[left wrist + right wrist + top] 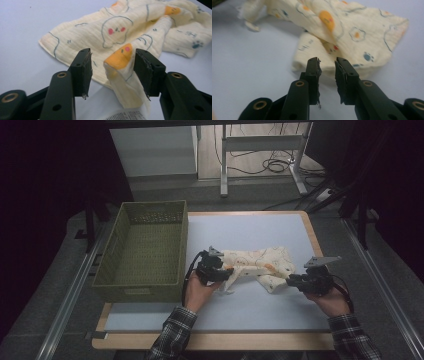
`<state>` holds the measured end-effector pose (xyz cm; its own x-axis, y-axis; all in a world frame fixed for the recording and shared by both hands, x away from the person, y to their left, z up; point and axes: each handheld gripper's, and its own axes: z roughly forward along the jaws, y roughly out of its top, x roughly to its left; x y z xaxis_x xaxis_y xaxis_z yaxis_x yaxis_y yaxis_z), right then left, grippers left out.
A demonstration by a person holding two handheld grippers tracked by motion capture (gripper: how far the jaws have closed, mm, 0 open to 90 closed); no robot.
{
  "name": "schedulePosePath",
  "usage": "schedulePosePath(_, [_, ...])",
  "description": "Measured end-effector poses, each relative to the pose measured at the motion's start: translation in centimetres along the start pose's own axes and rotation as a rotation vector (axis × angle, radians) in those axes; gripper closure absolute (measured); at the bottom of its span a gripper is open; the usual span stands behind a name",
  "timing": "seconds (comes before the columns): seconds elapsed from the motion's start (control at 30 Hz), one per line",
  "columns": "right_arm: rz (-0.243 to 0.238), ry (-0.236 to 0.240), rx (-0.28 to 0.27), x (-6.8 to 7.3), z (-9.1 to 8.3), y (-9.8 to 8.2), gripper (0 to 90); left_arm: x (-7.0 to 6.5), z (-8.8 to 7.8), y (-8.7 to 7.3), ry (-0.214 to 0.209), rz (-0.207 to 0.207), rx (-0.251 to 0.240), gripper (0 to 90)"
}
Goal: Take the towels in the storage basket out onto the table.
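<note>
Nearest, left gripper [112,72] with jaws parted, a lifted fold of the cloth [130,32] loose between them, against one pad. Right gripper [327,75] slightly apart, empty, just short of a cloth edge. Cloth crumpled mid-surface [250,317], beside the green basket [142,252]. Likely light, limp, non-slippery; best pinched at corners or hem.

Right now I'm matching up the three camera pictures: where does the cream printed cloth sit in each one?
High view: the cloth lies mid-table, between the two grippers.
Left gripper view: upper centre and right, one fold hanging between the open jaws.
Right gripper view: upper centre, just beyond the jaws.
Shared landmark: the pale blue table mat under the cloth.
</note>
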<state>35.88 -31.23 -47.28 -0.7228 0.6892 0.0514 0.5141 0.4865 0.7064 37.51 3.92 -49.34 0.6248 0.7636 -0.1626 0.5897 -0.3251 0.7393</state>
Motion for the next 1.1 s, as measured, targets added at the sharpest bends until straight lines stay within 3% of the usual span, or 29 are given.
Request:
schedulePosePath(0.17, [-0.025,0.041,0.000,1.4,0.1,0.8,70.1,-0.7,-0.7,-1.5,-0.039,0.005,0.007,44.8])
schedulePosePath(0.47, [-0.051,0.119,0.038,3.9,4.0,0.8,65.3,-2.3,-0.5,-4.3,-0.151,0.022,0.027,39.0])
schedulePosePath(0.57, [-0.071,0.089,0.060,4.1,4.9,0.7,62.3,-3.0,0.1,-4.4,-0.170,0.055,0.043,36.1])
schedulePosePath(0.7, [-0.084,0.043,0.082,4.0,5.8,0.3,61.7,-3.8,1.3,-4.6,-0.141,0.092,0.070,33.5])
schedulePosePath(0.77, [-0.110,0.010,0.090,4.2,6.2,-0.1,67.2,-4.0,1.8,-4.7,-0.096,0.123,0.078,39.6])
schedulePosePath(0.8, [-0.114,-0.013,0.074,4.3,6.2,-0.2,74.7,-4.0,1.8,-4.6,-0.086,0.132,0.077,49.8])
schedulePosePath(0.9, [-0.099,-0.018,0.082,4.2,6.0,-0.3,85.1,-3.5,1.5,-4.1,-0.114,0.100,0.072,76.6])
schedulePosePath(1.0, [-0.113,-0.019,0.096,4.3,5.4,-0.3,85.5,-3.1,0.3,-3.5,-0.099,0.104,0.038,80.3])
schedulePosePath(1.1, [-0.097,-0.006,0.070,4.1,3.7,-0.7,85.6,-2.5,-1.3,-2.8,-0.072,0.095,0.003,79.8])
